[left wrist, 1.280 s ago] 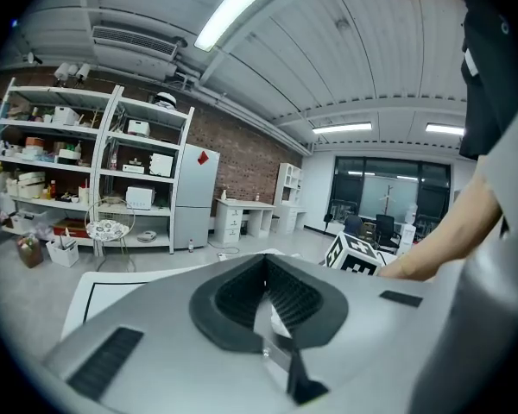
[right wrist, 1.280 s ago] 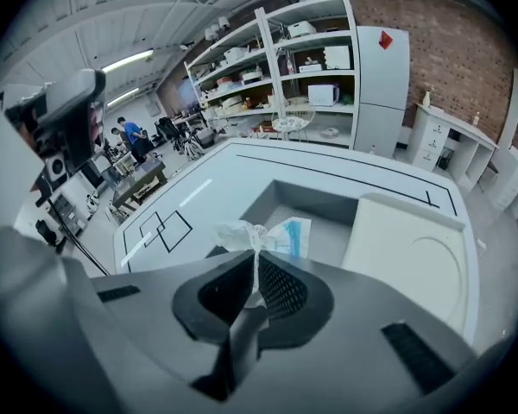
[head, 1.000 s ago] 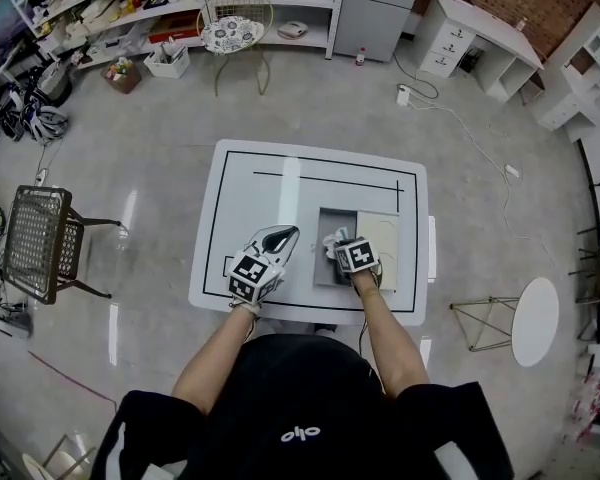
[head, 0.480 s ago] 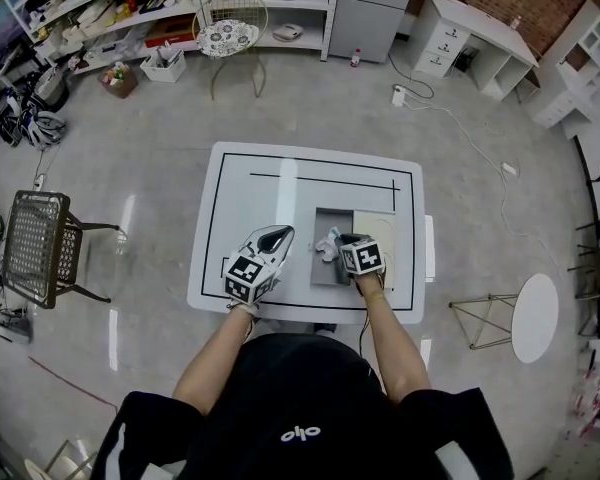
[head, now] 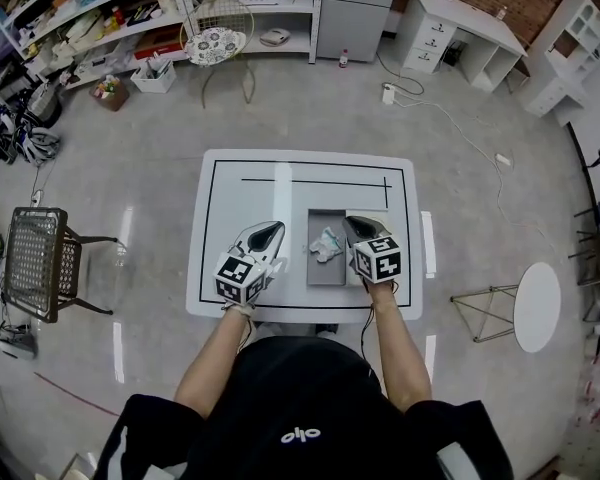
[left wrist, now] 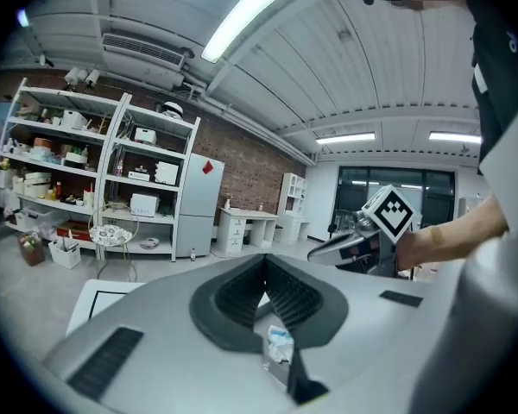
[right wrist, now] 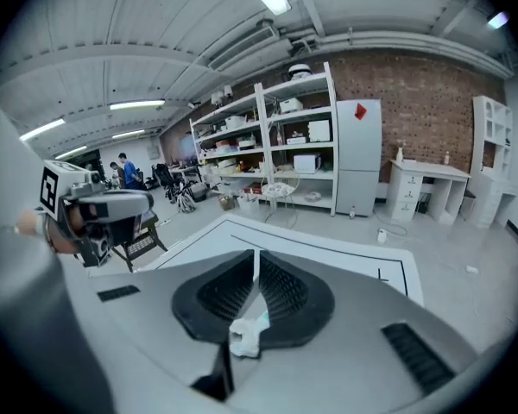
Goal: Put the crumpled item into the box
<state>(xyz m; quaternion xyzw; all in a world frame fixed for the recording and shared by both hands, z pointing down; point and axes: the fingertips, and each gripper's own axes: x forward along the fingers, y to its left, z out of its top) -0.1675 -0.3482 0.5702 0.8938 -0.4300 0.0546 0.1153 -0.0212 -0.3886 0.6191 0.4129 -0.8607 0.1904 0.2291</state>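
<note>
The crumpled item (head: 326, 245), a small white wad with a trace of pale blue, lies inside the box (head: 326, 273), just left of the right gripper's (head: 352, 224) tips and apart from them. The box is a shallow grey tray lying lengthwise away from the person, between the two grippers and nearer the right one.

The right gripper hangs above a pale flat panel (head: 378, 218) that adjoins the box's right side. Its jaws are parted by only a narrow slit and hold nothing (in its own view the wad shows below, through the gap at the jaws' base, not between the pads).

The left gripper (head: 268, 231) sits to the left of the box, well apart from the wad. Its jaws meet at the tips and are empty, and the wad and a dark box wall show through the opening behind them. Each gripper appears in the other's view, off to the side.

All this is on a white worktop (head: 280, 193) marked with a black rectangular outline. A wire chair (head: 42, 253) stands on the floor well out to the left of the left gripper, a round white stool (head: 536, 308) well to the right of the right gripper, and shelving (head: 130, 8) far ahead of both.
</note>
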